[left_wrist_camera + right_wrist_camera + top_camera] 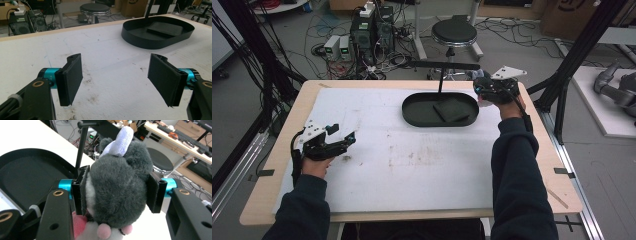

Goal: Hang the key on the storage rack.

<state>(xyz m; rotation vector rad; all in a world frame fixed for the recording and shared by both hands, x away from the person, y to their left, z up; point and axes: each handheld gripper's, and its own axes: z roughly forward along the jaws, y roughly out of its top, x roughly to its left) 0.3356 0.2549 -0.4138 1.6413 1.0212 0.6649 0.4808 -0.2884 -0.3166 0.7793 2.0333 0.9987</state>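
A grey plush toy (117, 187) with a pale lilac horn, white front and pink feet sits between the jaws of my right gripper (117, 191), which is shut on it. In the high view that gripper (492, 92) hangs at the right end of a black oval tray (412, 112), and the toy is mostly hidden by the hand. A flat black pad (451, 110) lies inside the tray (130, 32). My left gripper (343, 136) hovers low over the white mat at the left, open, with nothing between its pads (72, 77).
The white mat (412, 165) covers most of the wooden table and carries smudges near its middle. A black post with a horizontal bar (447, 65) rises behind the tray. A stool (454, 33), computers and cables stand on the floor beyond the far edge.
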